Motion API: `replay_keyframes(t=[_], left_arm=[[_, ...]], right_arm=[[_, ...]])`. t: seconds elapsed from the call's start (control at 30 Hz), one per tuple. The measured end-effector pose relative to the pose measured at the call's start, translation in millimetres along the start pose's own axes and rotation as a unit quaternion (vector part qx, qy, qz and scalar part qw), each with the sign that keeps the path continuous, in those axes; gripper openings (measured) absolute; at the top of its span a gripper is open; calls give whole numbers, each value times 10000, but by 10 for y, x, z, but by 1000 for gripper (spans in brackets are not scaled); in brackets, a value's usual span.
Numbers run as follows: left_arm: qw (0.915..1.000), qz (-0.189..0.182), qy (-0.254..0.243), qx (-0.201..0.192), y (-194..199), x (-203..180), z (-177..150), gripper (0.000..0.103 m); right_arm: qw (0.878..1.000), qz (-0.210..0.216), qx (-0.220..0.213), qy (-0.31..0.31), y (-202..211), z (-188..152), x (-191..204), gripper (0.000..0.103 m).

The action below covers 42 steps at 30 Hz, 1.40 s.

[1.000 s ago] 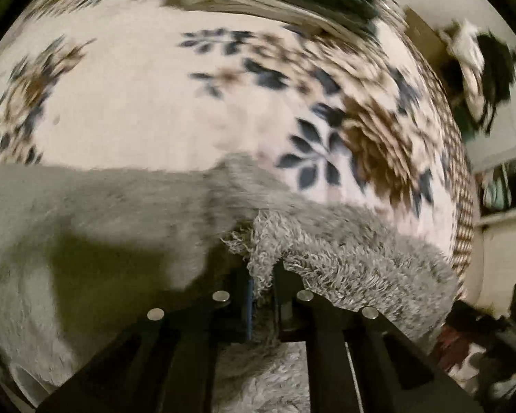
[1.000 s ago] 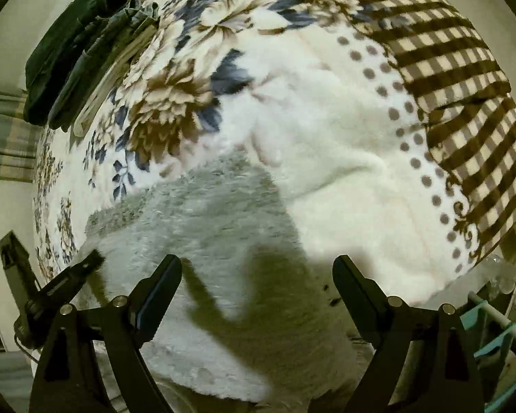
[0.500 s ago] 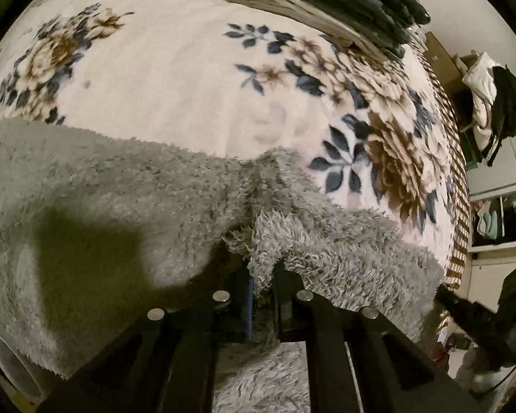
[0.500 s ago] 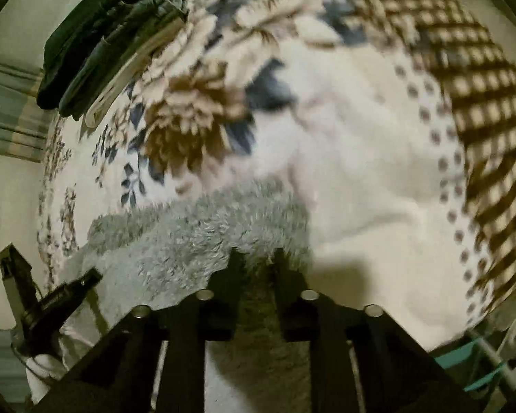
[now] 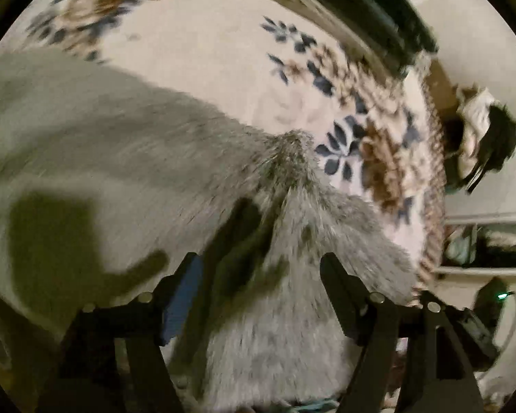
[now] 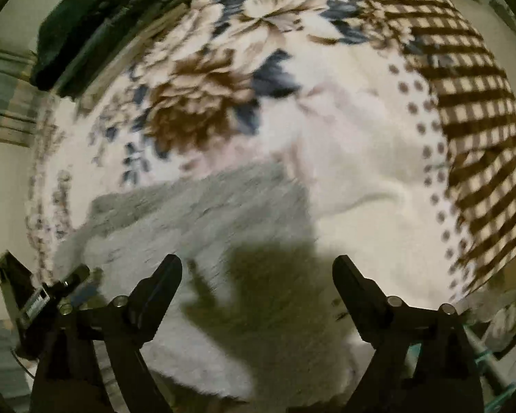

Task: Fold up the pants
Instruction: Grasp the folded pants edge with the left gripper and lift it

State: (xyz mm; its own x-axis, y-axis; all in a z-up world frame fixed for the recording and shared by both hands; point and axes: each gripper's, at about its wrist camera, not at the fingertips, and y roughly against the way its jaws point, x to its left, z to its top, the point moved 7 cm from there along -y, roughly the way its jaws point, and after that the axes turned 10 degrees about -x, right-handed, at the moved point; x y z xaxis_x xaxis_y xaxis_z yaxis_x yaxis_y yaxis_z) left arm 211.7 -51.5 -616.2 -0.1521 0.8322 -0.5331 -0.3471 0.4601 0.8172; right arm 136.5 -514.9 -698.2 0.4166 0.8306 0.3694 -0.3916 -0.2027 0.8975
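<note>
A floral blanket [image 6: 223, 110] covers the bed, with the fluffy grey pants [image 5: 127, 158] spread across it. The left gripper [image 5: 261, 296] has just been opening, cloth between its fingers, unpinched. The right gripper [image 6: 258, 296] has also just spread wide, holding nothing.

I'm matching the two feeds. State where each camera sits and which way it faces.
Left wrist: on the left gripper, aimed steeply down at the grey pants; its open fingers show.
Right wrist: on the right gripper, facing down at the pants' edge; open fingers show.
Shared: pants, floral blanket, dark clothes stack.
</note>
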Motion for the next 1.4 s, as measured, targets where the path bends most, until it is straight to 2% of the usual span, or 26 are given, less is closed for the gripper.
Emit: replay_keyframes(t=[0.07,0.17,0.23,0.33,0.4,0.5,0.63,0.73,0.8,0.83,0.87,0.93,1.1,1.2,1.3,1.4], left_arm=[[9991,-145,324,-235,319,169,-69,70],[9925,102,1033,-647,710,691,-170,70],[9798,235,1747,-949,850,1130,-191,70],[9502,450,2728,-1440,926,1819,-112,70],[9375,435,2911,-1854,949,2082,36,70],[9274,442,2989,-2206,867,2390,307,70],[9244,418,3139,-2126,593,2698,555,70],[9254,234,3157,-2085,442,2713,646,70],[9270,126,2982,-2271,464,2637,710,61],[9273,10,2914,-2350,479,2570,737,40],[9285,-32,2843,-2390,498,2510,744,25],[9307,-63,2586,-2588,597,2370,787,17],[9381,-284,1607,-3056,1157,1630,870,14],[9460,-475,695,-3132,1531,841,763,14],[9559,-668,-280,-2847,1596,-69,529,14],[9628,-845,-1105,-2318,1318,-887,142,14]], right_arm=[[9996,178,-3,-217,37,-113,76,91],[9982,411,144,-411,28,-289,266,91],[9986,396,175,-304,25,-342,407,91],[9993,323,172,-3,-2,-353,629,91],[9993,265,253,76,-66,-346,730,91],[9989,347,313,62,-163,-300,875,91],[9985,419,323,172,-275,-283,1115,91],[9976,525,371,244,-358,-341,1293,91],[9972,551,429,284,-417,-401,1376,91],[9969,568,456,307,-443,-436,1413,91],[9967,577,468,333,-458,-460,1438,91],[9965,557,437,444,-468,-496,1479,91],[9960,421,299,725,-395,-524,1425,91],[9967,377,242,677,-292,-503,1247,91],[9983,331,176,440,-138,-475,960,91],[9996,218,77,133,70,-453,577,91]])
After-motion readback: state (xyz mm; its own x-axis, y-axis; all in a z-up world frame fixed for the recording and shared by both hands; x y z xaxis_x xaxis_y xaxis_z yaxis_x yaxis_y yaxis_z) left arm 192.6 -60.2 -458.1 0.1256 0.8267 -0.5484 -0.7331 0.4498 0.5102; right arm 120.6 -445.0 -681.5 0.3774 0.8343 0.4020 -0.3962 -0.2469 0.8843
